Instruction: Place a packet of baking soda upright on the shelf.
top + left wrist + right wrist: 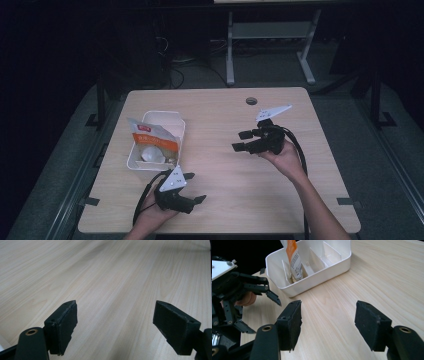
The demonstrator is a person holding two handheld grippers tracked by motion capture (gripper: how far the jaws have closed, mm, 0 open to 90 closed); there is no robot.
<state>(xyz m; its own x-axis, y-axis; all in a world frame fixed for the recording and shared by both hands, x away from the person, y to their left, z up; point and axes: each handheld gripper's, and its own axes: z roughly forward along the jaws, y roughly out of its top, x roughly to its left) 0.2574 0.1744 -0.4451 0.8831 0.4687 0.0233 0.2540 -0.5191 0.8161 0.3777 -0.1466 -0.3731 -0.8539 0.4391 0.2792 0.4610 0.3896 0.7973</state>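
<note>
A person at a light wooden table (240, 200) holds a black two-jaw tool in each hand, both with jaws spread wide and nothing between them. The left tool (192, 190), seen from above near the table's front edge, points toward the person's right, and the left gripper view (115, 322) has only bare wood grain running ahead of its parted jaws. The right tool (243, 141) is held above the middle of the table, its jaws aimed toward the person's left; the right gripper view (328, 322) looks across open wood between its pads. Ahead of the right tool and slightly to its left sits a white divided box (329, 267), a shallow tray with upright partitions. An orange-and-white pouch (293, 257) stands tilted in one of its compartments, its top leaning over the rim. In the high view the box (179, 136) lies just beyond the left tool, with the pouch (152, 137) propped across it. The left tool (270, 293) also appears at the left of the right gripper view, close beside the box but not touching it.
</note>
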